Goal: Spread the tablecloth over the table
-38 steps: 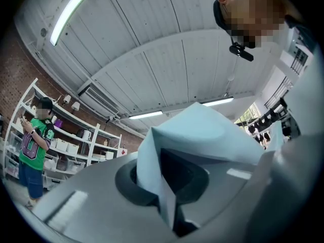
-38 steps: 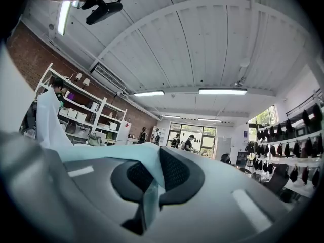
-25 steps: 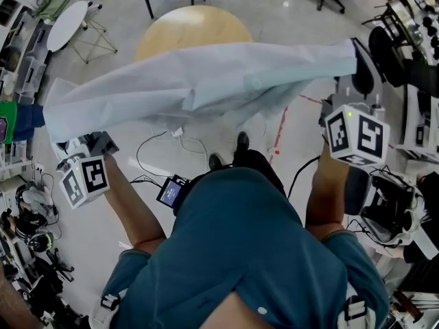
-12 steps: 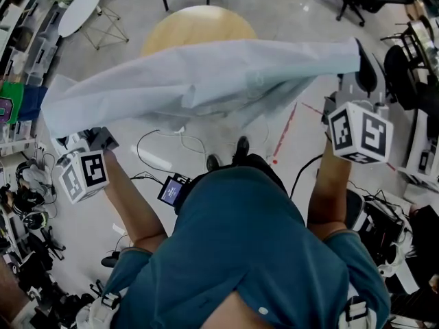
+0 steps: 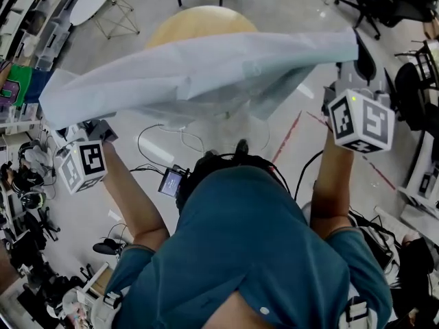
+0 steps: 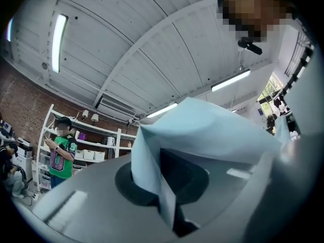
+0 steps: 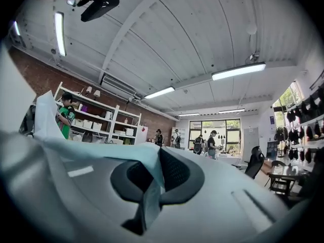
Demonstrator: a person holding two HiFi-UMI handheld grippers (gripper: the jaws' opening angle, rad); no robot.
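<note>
The cloth [image 5: 206, 74] hangs stretched in the air between both grippers, on the near side of the round table [image 5: 199, 20]. The left gripper [image 5: 72, 132] pinches its left corner, and the right gripper [image 5: 360, 57] pinches its right corner.

Tablecloth [image 5: 206, 70] between left claw [image 5: 74, 130] and right claw [image 5: 358, 60], above table [image 5: 206, 20]

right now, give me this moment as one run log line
left gripper: shut on tablecloth | right gripper: shut on tablecloth | tablecloth: held aloft between both, bunched | round table: uncovered
</note>
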